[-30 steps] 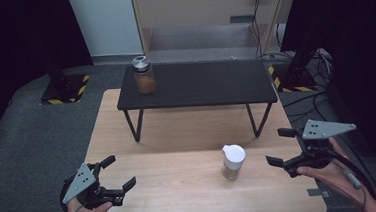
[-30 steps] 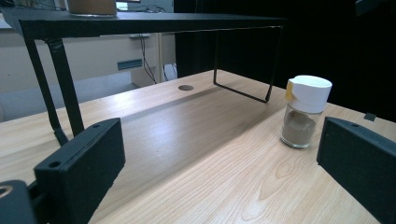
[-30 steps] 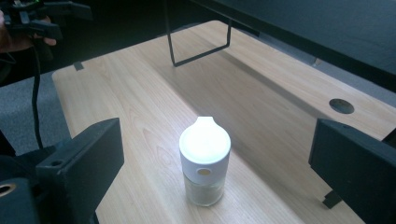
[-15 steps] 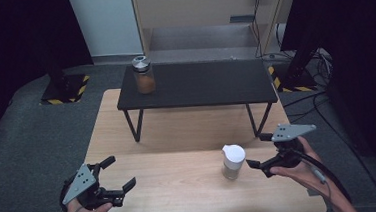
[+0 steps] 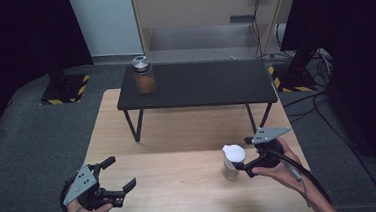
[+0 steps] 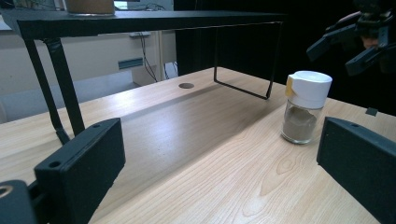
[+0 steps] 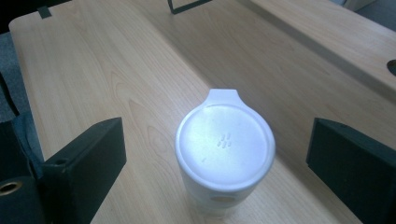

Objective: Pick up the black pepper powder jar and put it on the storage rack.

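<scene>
Spice jar (image 7: 225, 154) sitting between right tool (image 5: 243, 163) jaws, open and just narrowing; keep centring low on glass before squeezing; left tool (image 5: 112, 179) idling open

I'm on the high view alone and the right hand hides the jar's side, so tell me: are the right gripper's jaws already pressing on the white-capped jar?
Observer: No. In the right gripper view the right gripper stands open, a gap between each jaw and the white-capped jar.
Operator: Is the jar between them?
Observer: Yes, centred, its cap tab pointing away from the camera.
Operator: Anything in it?
Observer: The left gripper view shows brownish powder filling the lower part.
</scene>
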Demonstrator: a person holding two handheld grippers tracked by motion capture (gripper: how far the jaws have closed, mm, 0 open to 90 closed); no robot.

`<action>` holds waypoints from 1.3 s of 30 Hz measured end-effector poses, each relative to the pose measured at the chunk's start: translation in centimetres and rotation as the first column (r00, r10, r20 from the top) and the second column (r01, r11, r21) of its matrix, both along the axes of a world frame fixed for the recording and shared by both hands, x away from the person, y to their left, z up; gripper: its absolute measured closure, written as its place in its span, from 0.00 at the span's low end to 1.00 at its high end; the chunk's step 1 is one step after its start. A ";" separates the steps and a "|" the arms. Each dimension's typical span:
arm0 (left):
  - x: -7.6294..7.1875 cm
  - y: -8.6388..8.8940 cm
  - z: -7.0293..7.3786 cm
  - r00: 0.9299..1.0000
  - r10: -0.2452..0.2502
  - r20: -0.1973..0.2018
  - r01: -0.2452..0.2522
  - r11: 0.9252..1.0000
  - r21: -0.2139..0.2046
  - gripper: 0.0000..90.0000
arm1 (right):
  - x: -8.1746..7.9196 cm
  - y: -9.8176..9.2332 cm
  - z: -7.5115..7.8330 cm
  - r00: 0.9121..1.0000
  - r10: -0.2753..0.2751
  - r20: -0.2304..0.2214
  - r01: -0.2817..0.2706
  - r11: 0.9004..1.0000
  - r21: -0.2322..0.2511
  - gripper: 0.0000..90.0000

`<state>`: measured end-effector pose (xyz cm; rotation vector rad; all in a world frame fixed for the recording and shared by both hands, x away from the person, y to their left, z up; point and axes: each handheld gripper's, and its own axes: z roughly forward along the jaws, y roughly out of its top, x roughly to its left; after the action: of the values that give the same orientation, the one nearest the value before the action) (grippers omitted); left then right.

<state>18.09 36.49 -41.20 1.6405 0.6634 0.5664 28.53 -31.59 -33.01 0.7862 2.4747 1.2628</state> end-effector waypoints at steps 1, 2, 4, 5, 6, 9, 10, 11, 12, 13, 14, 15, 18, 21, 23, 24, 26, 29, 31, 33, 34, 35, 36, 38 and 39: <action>0.0 0.0 0.0 1.000 0.001 0.000 -0.001 1.000 0.000 0.00 | 0.0 0.2 -0.2 1.000 -0.004 0.003 0.004 1.000 -0.006 0.06; 0.0 0.0 0.0 1.000 0.001 0.000 -0.001 1.000 0.000 0.00 | 0.1 0.4 -0.3 1.000 -0.006 0.004 0.006 1.000 -0.011 0.06; 0.0 0.0 0.0 1.000 0.002 0.000 -0.002 1.000 -0.003 0.00 | 0.3 0.6 -0.5 1.000 -0.007 -0.005 0.007 1.000 -0.014 0.06; 0.0 0.0 0.0 1.000 0.002 0.000 -0.002 1.000 -0.001 0.00 | 0.4 0.7 -0.7 1.000 -0.008 -0.010 0.008 1.000 -0.013 0.06; 0.0 0.0 0.0 1.000 0.002 0.000 -0.002 1.000 -0.001 0.00 | 0.5 0.8 -0.8 1.000 -0.010 -0.012 0.010 1.000 -0.012 0.06; 0.0 0.0 0.0 1.000 0.000 0.000 0.000 1.000 0.004 0.00 | 0.7 1.0 -1.2 1.000 -0.010 -0.015 0.010 1.000 -0.013 0.07; 0.0 0.0 0.0 1.000 0.000 0.000 0.000 1.000 0.004 0.00 | 0.8 1.1 -1.3 1.000 -0.010 -0.017 0.010 1.000 -0.017 0.07; 0.0 0.0 0.0 1.000 0.001 0.000 -0.001 1.000 0.003 0.00 | 0.9 1.2 -1.4 1.000 -0.010 -0.019 0.009 1.000 -0.017 0.07; 0.0 0.0 0.0 1.000 0.001 0.000 -0.001 1.000 0.003 0.00 | 1.0 1.3 -1.6 1.000 -0.012 -0.024 0.011 1.000 -0.017 0.08; 0.0 0.0 0.0 1.000 0.001 0.000 -0.001 1.000 0.003 0.00 | 1.0 1.3 -1.8 1.000 -0.013 -0.025 0.013 1.000 -0.015 0.08; 0.0 0.0 0.0 1.000 0.002 0.001 -0.002 1.000 0.003 0.00 | 1.1 1.4 -2.0 1.000 -0.013 -0.025 0.013 1.000 -0.016 0.09; 0.0 0.0 0.0 1.000 0.002 0.001 -0.002 1.000 0.002 0.00 | 1.2 1.5 -2.2 1.000 -0.013 -0.028 0.012 1.000 -0.016 0.11; 0.0 0.0 0.0 1.000 0.002 0.000 -0.002 1.000 0.004 0.00 | 1.4 1.7 -2.8 0.999 -0.015 -0.033 0.015 1.000 -0.018 0.14; -0.1 0.0 0.0 1.000 0.002 0.001 -0.002 1.000 0.004 0.00 | 1.6 1.9 -3.3 0.999 -0.018 -0.034 0.017 1.000 -0.017 0.18; -0.1 0.0 0.0 1.000 0.003 0.000 -0.003 1.000 0.006 0.00 | 1.7 1.9 -3.5 0.999 -0.016 -0.039 0.015 1.000 -0.018 0.21; -0.1 0.0 0.0 1.000 0.003 -0.001 -0.003 1.000 0.006 0.00 | 1.7 2.0 -3.7 0.999 -0.015 -0.036 0.015 1.000 -0.019 0.23; -0.1 0.0 0.0 1.000 0.002 -0.001 -0.002 1.000 0.006 0.00 | 1.7 2.0 -3.9 0.999 -0.013 -0.030 0.013 1.000 -0.021 0.27; -0.1 0.0 0.0 1.000 0.002 -0.001 -0.002 1.000 0.008 0.00 | 1.4 2.0 -4.1 1.000 -0.024 -0.006 0.023 0.999 -0.025 0.34; 0.0 0.0 0.0 1.000 0.002 -0.002 -0.002 1.000 0.010 0.00 | 1.3 1.9 -4.1 1.000 -0.027 -0.002 0.027 0.999 -0.023 0.34; 0.0 0.0 0.0 1.000 0.001 -0.003 -0.001 1.000 0.011 0.00 | 1.2 2.0 -4.1 1.000 -0.025 0.003 0.025 0.999 -0.028 0.34; 0.0 0.0 0.0 1.000 0.001 -0.003 -0.001 1.000 0.011 0.00 | 1.2 2.0 -4.1 1.000 -0.025 0.005 0.025 0.999 -0.029 0.34; 0.0 0.0 0.0 1.000 0.001 -0.004 -0.001 1.000 0.011 0.00 | 1.2 2.1 -4.1 1.000 -0.026 0.005 0.026 0.999 -0.029 0.34; 0.0 -0.1 0.0 1.000 0.002 -0.004 -0.001 1.000 0.012 0.00 | 1.2 2.1 -4.1 1.000 -0.025 0.006 0.026 0.999 -0.030 0.34; 0.0 0.0 0.0 1.000 0.001 -0.003 -0.001 1.000 0.012 0.00 | 1.2 2.1 -4.0 1.000 -0.022 0.004 0.022 0.999 -0.034 0.35; 0.0 0.0 0.0 1.000 0.001 -0.003 -0.001 1.000 0.012 0.00 | 1.3 2.1 -4.0 1.000 -0.020 0.002 0.020 0.999 -0.035 0.35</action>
<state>18.10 36.45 -41.19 1.6528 0.6643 0.5692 29.82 -29.53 -36.97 0.7991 2.4739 1.2094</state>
